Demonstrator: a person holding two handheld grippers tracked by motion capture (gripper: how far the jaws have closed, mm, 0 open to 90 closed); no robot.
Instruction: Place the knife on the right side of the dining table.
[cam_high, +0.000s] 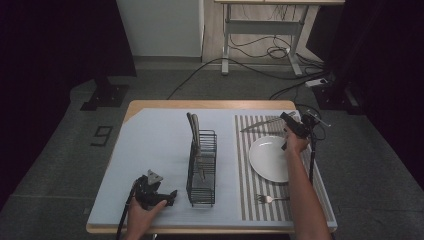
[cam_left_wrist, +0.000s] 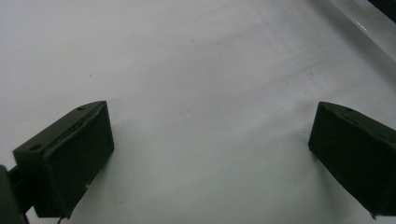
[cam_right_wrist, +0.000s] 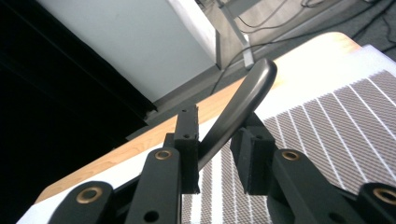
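I've got the right gripper (cam_high: 292, 125) clamped on the knife (cam_high: 262, 124) handle at far right above the plate (cam_high: 270, 159), left gripper (cam_high: 167, 196) wide and idle near left on the bench (cam_high: 150, 145); thin off-centre bite, so the blade could pivot or slip.

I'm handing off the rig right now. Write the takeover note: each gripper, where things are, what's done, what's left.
Right gripper: shut on the knife by its handle, over the striped placemat beyond the plate.
Left gripper: open, holding nothing, low over the white mat, left of the wire rack.
Done: plate and fork lie on the placemat.
Left: probably set the knife down; the rack still holds utensils.
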